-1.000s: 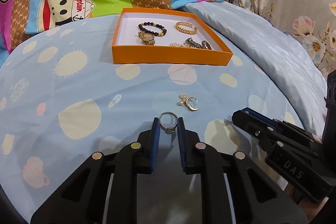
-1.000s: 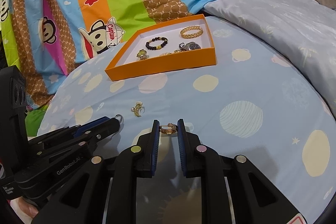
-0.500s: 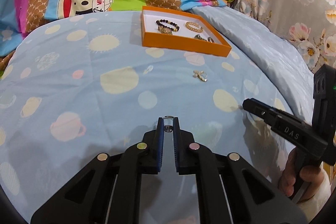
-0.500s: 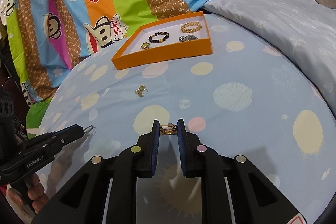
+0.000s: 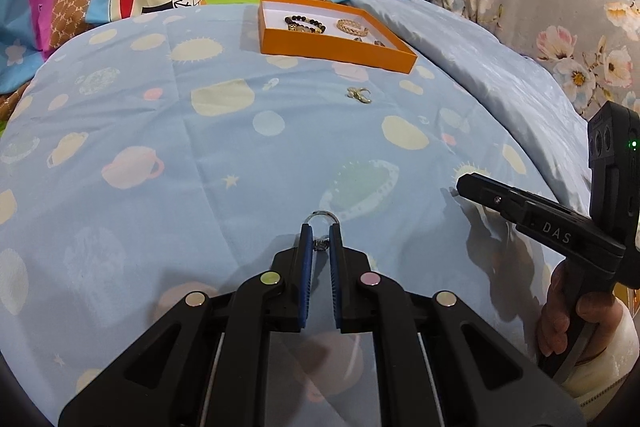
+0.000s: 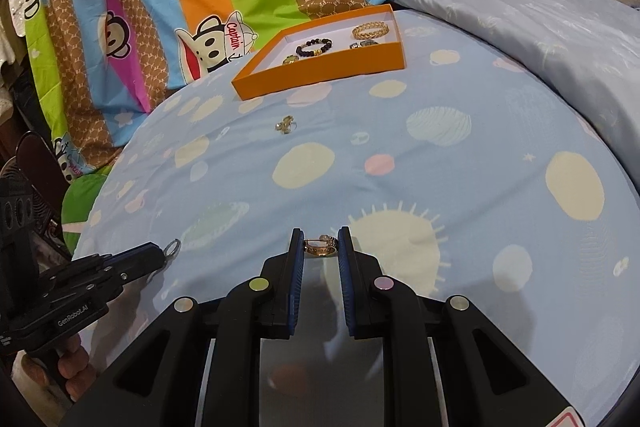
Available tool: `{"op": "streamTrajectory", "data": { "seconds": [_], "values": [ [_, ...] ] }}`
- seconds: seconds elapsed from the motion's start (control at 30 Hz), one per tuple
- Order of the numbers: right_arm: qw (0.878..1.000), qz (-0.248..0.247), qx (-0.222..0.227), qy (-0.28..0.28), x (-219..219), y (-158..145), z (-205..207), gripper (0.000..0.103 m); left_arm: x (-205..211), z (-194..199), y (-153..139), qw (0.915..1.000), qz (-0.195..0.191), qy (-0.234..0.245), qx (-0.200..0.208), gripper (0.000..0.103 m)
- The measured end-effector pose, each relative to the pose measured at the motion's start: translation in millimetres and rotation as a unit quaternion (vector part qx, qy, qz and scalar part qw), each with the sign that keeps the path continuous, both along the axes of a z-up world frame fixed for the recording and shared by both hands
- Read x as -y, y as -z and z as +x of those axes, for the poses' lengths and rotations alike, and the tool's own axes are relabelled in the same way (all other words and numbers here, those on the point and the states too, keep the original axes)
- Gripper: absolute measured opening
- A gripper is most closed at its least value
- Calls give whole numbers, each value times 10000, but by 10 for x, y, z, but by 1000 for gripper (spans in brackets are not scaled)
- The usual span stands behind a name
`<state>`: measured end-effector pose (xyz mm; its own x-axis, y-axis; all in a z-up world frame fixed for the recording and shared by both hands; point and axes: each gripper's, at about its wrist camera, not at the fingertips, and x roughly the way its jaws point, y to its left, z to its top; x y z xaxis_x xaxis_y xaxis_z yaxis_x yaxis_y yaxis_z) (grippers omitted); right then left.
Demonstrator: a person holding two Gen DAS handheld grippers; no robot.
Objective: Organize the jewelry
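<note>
Left gripper (image 5: 320,233) pinches a silver ring (image 5: 321,215); right gripper (image 6: 321,241) clamps a gold ring (image 6: 319,247). Both look tiny, light, slippery; grip across the band.

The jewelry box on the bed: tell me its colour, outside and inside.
The jewelry box is orange outside with a white interior, clearest in the right wrist view.

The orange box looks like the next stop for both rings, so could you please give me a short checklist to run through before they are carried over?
1. Left hand-held gripper shut on silver ring: ok.
2. Right hand-held gripper shut on gold ring: ok.
3. Orange box open, no lid: ok.
4. Bare white floor left in the box: ok, near its left corner.
5. All loose jewelry collected: not ok, a small gold piece lies on the blue sheet.
6. Grip firmness on either ring: cannot tell.
</note>
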<state>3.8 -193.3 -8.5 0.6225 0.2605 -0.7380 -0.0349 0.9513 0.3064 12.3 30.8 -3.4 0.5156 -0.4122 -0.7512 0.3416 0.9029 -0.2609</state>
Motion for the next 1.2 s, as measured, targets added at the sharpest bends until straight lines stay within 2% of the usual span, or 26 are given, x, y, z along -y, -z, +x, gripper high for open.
{"op": "streamTrajectory", "data": {
  "seconds": [0.33,0.53,0.83,1.2],
  "values": [
    [10000,38,44,-73,-18,-22,-129,16,-28,-38,-29,10000,-69,-70,8,8],
    [9999,105,124,-36,11,-81,-68,16,-63,1,-71,9999,-80,-148,20,8],
    [9994,123,325,-29,21,-207,148,16,-53,149,-247,9993,-36,-198,314,7],
    [9982,93,576,101,184,-349,517,16,-41,546,-490,9971,97,-229,725,7]
  ]
}}
